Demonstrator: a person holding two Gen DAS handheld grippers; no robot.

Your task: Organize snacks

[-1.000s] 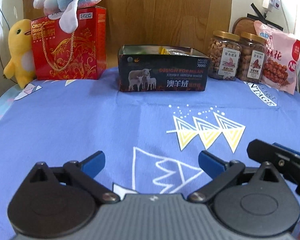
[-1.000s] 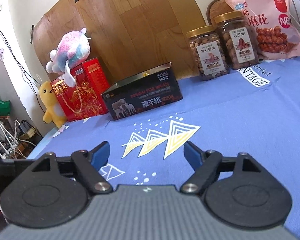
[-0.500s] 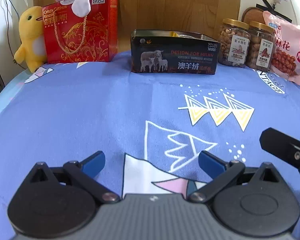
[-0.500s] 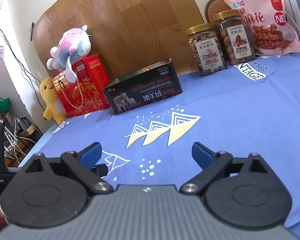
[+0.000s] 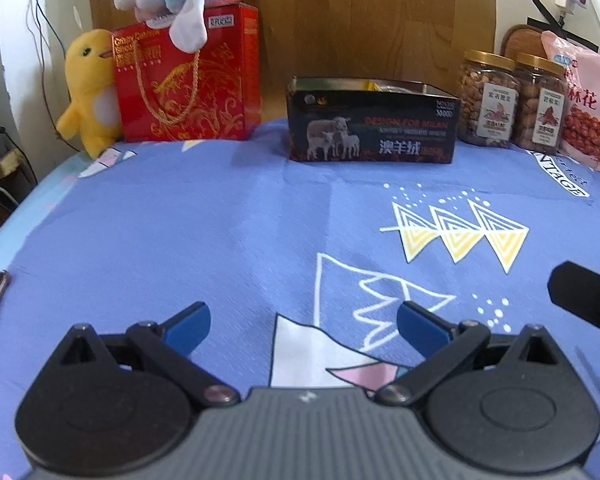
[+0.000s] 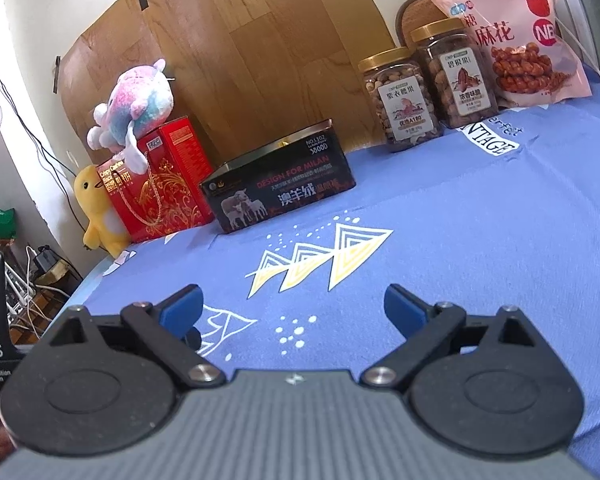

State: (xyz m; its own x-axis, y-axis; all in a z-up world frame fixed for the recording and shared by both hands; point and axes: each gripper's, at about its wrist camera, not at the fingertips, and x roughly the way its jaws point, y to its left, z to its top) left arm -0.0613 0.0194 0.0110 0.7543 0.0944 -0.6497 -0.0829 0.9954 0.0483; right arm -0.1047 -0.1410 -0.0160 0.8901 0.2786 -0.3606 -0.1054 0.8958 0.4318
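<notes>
CAMERA PLACEMENT

Left wrist view: low over blue patterned tablecloth (image 5: 220, 220), facing squarely the far black sheep-printed tin box (image 5: 372, 120).
Right wrist view: equally low, angled leftward. Shared: tin box (image 6: 280, 188), two gold-lidded nut jars (image 6: 420, 96).

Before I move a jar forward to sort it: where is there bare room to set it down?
The blue cloth lies bare from the open jaws of both grippers up to the dark tin. Bare cloth also separates the tin and the red gift bag. The back right is crowded: two nut jars and the pink snack bag stand close together.
</notes>
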